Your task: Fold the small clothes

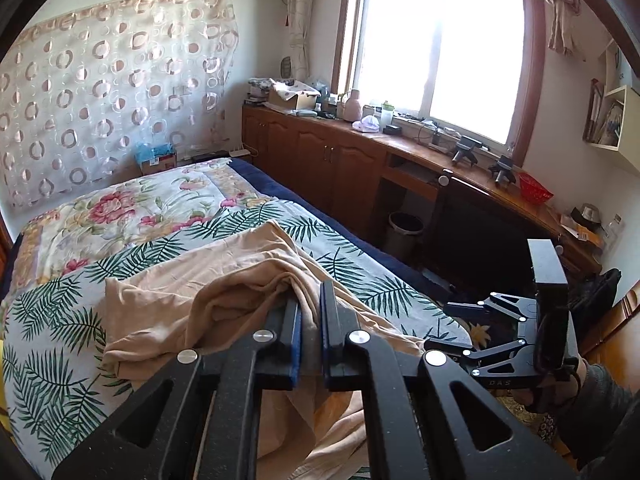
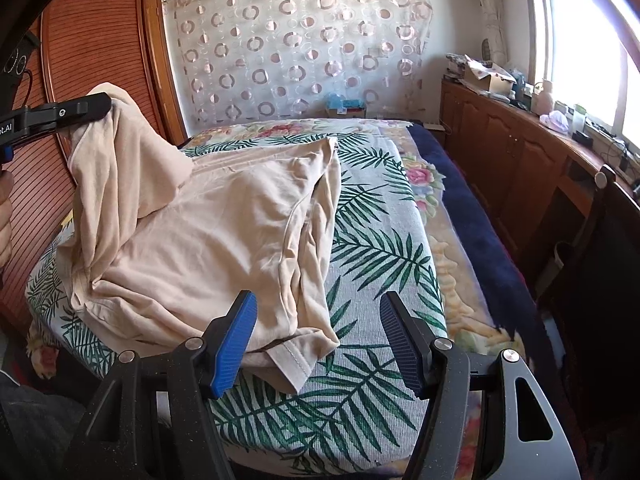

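Note:
A beige garment (image 2: 208,232) lies crumpled on the leaf-print bed cover (image 2: 372,248). My left gripper (image 1: 310,300) is shut on a bunched edge of the beige garment (image 1: 224,292) and lifts it off the bed; it also shows in the right wrist view (image 2: 96,108) at upper left, with cloth hanging from it. My right gripper (image 2: 318,312) is open and empty, low over the bed's near edge, with the garment's hemmed corner (image 2: 296,364) between its blue pads. It also shows in the left wrist view (image 1: 448,324) at the right.
A wooden cabinet counter (image 1: 360,136) with clutter runs under the window (image 1: 440,48) right of the bed. A dark chair (image 2: 600,264) and a bin (image 1: 404,232) stand beside the bed. A wooden wardrobe (image 2: 92,28) is at the left. A floral quilt (image 1: 132,208) lies further up the bed.

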Motion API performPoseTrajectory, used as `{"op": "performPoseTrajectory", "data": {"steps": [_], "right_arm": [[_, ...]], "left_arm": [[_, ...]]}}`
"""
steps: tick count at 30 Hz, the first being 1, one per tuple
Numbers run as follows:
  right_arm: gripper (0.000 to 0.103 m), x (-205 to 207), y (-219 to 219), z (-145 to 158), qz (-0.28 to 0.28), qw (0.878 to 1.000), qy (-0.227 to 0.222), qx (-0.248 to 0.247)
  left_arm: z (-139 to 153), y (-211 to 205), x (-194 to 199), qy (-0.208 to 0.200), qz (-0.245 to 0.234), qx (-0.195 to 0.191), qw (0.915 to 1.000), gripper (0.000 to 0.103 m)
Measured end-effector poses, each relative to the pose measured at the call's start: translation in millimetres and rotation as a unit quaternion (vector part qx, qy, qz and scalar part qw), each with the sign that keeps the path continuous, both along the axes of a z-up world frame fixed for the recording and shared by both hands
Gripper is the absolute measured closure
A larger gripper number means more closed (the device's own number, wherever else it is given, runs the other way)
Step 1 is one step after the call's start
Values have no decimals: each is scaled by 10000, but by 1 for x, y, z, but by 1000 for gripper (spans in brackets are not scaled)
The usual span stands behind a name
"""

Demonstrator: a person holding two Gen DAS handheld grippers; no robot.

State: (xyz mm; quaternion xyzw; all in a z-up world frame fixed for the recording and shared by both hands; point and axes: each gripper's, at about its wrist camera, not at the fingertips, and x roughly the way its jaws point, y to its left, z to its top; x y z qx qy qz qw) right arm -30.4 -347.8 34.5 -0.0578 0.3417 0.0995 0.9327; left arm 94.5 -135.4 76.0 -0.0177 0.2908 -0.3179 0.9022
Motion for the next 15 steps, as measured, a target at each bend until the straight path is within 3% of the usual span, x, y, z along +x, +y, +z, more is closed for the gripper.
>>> {"op": "performPoseTrajectory", "data": {"steps": [1, 2, 4, 8, 11, 15], "right_arm": [[37, 0, -1, -1, -2, 10000, 16, 13], [37, 0, -2, -1, -13, 10000, 25, 19], [37, 3, -3, -2, -26, 10000, 38, 16], [37, 6, -5, 0, -21, 10000, 52, 50], [37, 11, 1, 2, 67, 9999, 50, 61], [37, 24, 18, 2, 240, 9997, 57, 28]], "left_arm": [[-2, -1, 2, 77, -25, 4, 10000, 89], [-4, 0, 3, 148, -75, -20, 9999, 74], [-5, 6, 1, 115, -46, -82, 9999, 55], [-2, 26, -6, -2, 178, -104, 9998, 36], [-5, 50, -8, -53, 461, -106, 9989, 29], [-16, 82, -11, -52, 846, 4, 9964, 28]]}}
